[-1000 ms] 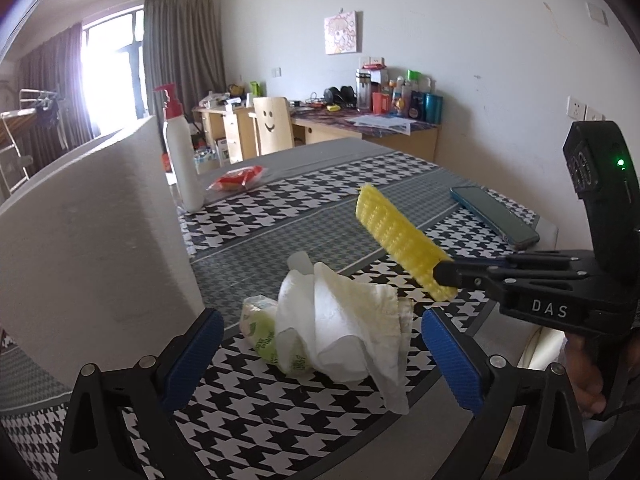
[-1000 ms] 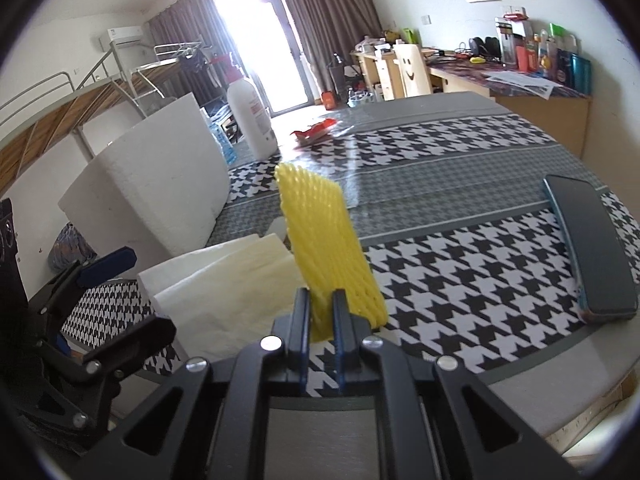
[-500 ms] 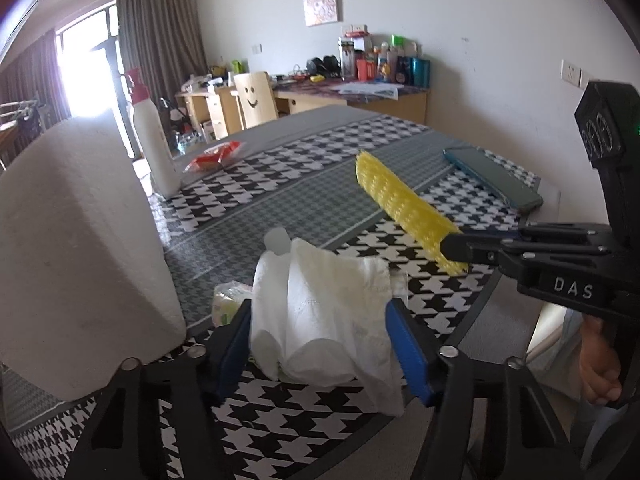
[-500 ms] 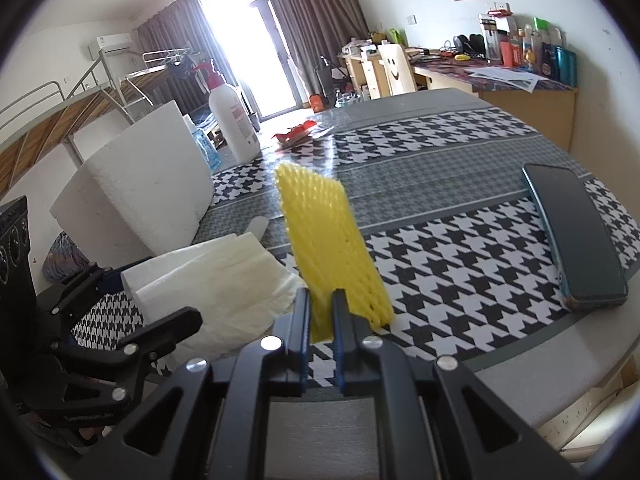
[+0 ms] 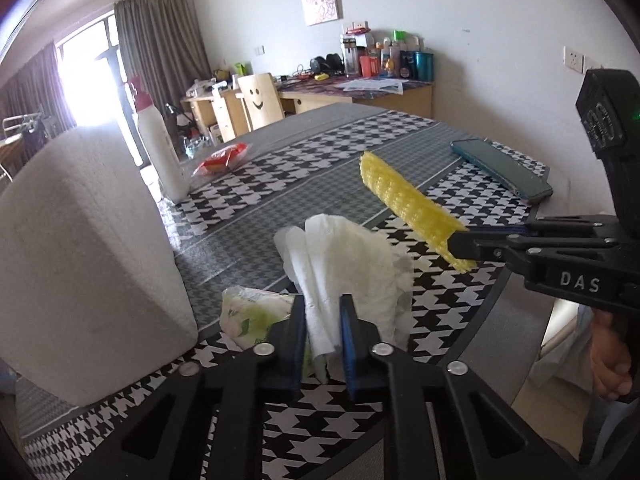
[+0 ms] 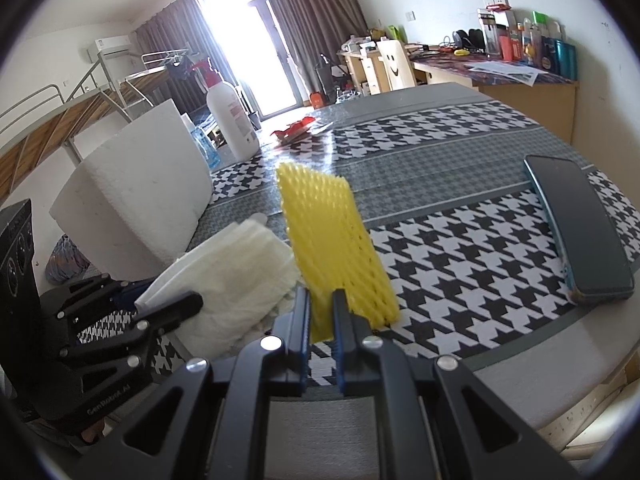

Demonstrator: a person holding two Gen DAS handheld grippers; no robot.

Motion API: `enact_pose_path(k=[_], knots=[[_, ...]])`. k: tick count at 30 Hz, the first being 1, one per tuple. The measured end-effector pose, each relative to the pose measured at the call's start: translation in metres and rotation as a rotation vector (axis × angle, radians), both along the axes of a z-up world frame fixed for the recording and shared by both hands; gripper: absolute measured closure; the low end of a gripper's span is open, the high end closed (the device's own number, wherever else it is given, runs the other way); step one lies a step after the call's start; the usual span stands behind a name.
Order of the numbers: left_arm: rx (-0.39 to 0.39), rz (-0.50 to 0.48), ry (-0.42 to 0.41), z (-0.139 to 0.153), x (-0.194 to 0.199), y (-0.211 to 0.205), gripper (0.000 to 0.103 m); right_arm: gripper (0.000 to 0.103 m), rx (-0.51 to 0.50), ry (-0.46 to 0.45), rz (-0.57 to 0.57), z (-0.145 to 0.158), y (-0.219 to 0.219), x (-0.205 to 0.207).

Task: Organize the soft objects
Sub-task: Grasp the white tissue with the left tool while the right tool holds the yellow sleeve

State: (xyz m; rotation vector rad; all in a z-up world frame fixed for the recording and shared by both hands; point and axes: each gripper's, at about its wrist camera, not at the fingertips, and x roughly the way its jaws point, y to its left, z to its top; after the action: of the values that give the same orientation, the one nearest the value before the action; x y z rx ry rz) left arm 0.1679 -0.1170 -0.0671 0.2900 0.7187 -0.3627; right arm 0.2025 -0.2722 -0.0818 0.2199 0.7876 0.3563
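My left gripper [image 5: 323, 332] is shut on a crumpled white tissue [image 5: 352, 264], held just above the near edge of the houndstooth table [image 5: 280, 176]. A green-printed plastic wrapper [image 5: 252, 316] lies under it on the left. My right gripper [image 6: 321, 320] is shut on a yellow foam net sleeve [image 6: 332, 240] that sticks up and forward over the table. In the left wrist view the sleeve [image 5: 408, 208] and the right gripper [image 5: 460, 246] are at the right. In the right wrist view the tissue [image 6: 236, 280] and left gripper [image 6: 168, 312] are at the left.
A big white foam block [image 5: 80, 260] stands on the table at the left. A white pump bottle [image 5: 160, 152] and a red packet [image 5: 222, 160] are further back. A dark phone [image 6: 576, 232] lies at the right near the table edge.
My left gripper has closed from wide open onto the white tissue and moved in on it. The right gripper still holds the yellow sleeve in about the same place.
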Motion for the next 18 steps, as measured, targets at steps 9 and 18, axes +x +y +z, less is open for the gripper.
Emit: enact_pose_path(k=[9,18], knots=[[-0.068,-0.022,-0.024,0.014,0.000,0.005,0.098,0.090,0.004,-0.006,-0.002,0.001,-0.002,0.000],[-0.114,-0.019,-0.052,0.026,-0.004,0.017,0.098,0.090,0.003,-0.021,-0.007,0.006,-0.001,-0.003]])
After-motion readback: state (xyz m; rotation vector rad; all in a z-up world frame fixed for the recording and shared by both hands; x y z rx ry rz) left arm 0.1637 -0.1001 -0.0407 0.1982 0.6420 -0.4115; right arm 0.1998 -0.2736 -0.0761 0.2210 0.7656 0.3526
